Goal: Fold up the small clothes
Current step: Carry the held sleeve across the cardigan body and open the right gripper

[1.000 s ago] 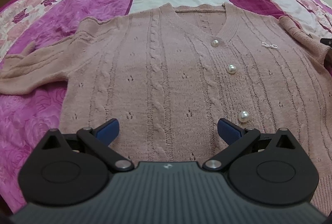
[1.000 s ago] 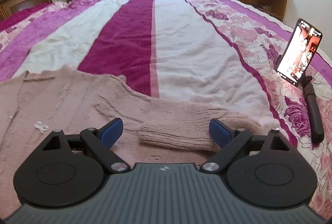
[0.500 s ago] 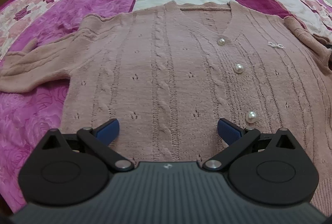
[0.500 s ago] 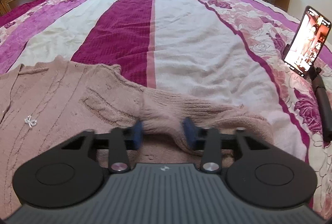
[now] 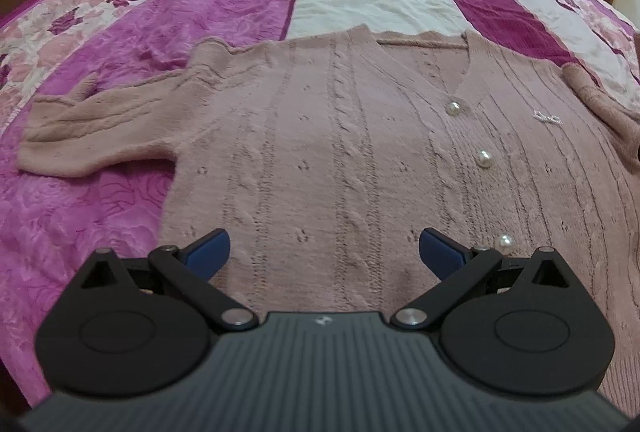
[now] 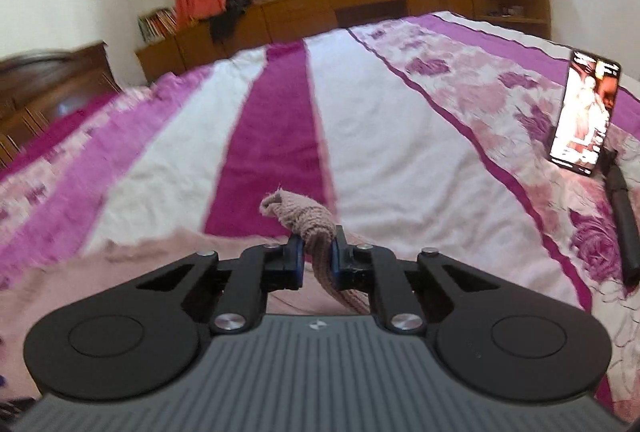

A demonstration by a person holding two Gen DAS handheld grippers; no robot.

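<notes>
Barely started here: my right hand-held gripper (image 6: 315,257) is pinching the cardigan's sleeve (image 6: 306,218) up off the bed (image 6: 400,136), left hand-held gripper (image 5: 324,246) hangs wide open over the flat, unfolded pink cardigan (image 5: 340,136).

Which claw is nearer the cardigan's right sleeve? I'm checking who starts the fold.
Right. The right claw is shut on the right sleeve, lifting it; the left claw hangs open over the cardigan's lower front.
</notes>
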